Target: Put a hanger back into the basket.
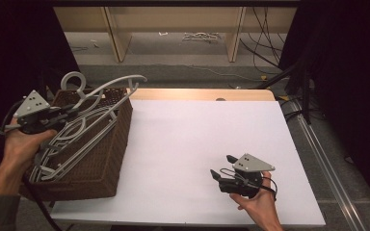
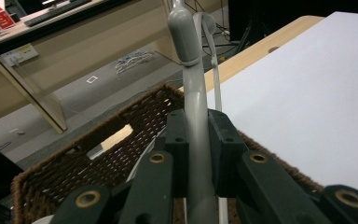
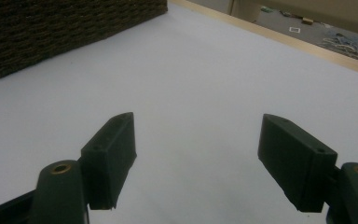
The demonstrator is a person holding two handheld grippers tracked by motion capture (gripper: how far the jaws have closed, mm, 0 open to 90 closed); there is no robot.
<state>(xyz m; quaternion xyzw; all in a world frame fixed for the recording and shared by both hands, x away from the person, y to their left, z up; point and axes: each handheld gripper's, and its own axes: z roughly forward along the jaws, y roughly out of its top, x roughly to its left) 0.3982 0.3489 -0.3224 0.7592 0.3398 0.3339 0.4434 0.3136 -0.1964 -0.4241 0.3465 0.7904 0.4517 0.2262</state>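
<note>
One brown wicker basket (image 1: 107, 159) stands at the left edge of the white table (image 1: 197, 144), reaching from near the front left corner towards the far one. Inside it lies a pile of grey plastic hangers (image 1: 72, 139); their bars overlap so much that an exact count cannot be made, though at least three or four show. The left gripper (image 1: 70, 113) is over the basket's far left part with its jaws clamped on the neck of one grey hanger (image 2: 196, 121). In the left gripper view that neck runs straight up between the two black pads, and its hook curls at the top. In the high view the held hanger's long axis slants from the basket's middle up towards the far right corner of the basket, where one arm juts over the rim, and the hook rises above the far left corner. The right gripper (image 1: 223, 167) rests low over the table near its front edge, right of centre, jaws wide apart with nothing between them, pointing left towards the basket.
</note>
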